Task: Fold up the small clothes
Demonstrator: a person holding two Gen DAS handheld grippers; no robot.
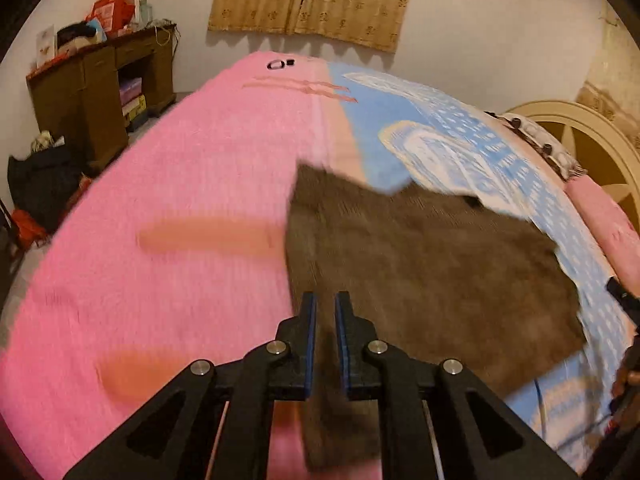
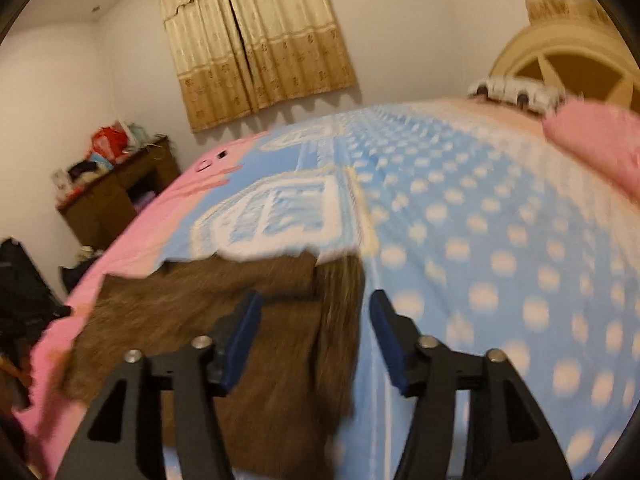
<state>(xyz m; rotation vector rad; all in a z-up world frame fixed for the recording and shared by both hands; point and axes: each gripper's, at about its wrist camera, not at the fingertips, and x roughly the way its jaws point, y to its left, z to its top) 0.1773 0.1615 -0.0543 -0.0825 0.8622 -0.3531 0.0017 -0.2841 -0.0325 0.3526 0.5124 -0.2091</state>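
Brown cloth lies spread on pink & blue bedspread, straddling the colour seam, w/ one strip of it running near, betw. left gripper fingers. Left jaws nearly together, clamped on that strip. Right gripper jaws apart over cloth's right edge, pads not pressing it.

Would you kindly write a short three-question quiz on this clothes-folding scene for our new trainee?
1. True or false: the brown garment lies on the bed cover.
2. Which stands wide open? A) left gripper B) right gripper
3. Fill in: the blue part of the bed cover carries pale ____.

Key:
1. True; it spreads across the pink and blue halves.
2. B; brown cloth shows between its fingers, but the pads are apart. The left gripper's pads stand nearly together over the cloth.
3. Dots.
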